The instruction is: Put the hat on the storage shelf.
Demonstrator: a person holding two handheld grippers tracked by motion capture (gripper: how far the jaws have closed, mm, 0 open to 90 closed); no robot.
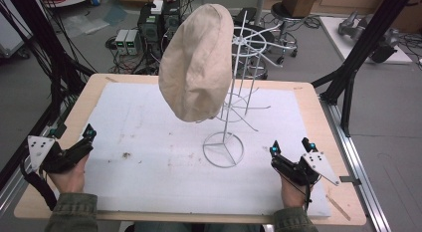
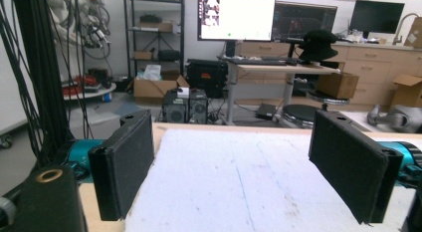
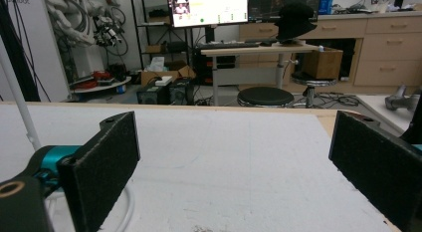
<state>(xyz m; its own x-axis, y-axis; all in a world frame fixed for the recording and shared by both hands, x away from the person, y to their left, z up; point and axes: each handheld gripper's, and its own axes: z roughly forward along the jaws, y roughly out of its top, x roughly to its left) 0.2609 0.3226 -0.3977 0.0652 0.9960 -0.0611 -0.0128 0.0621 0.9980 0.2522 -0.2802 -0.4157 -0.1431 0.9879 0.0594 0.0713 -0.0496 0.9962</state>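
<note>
Cluttered lab behind; white-covered worktop (image 1: 149,137) carries a wire stand (image 1: 234,92) mid-surface, a beige cap (image 1: 196,62) hung on its upper left prong. Left claw (image 1: 74,147) and right claw (image 1: 291,152) both released, empty, at the near corners. Risk: tugging the cap could tip the light stand. Cap soft, floppy, wrinkled.

A beige cap (image 1: 196,62) hangs on the upper prongs of a white wire rack (image 1: 230,127) standing upright mid-counter.
</note>
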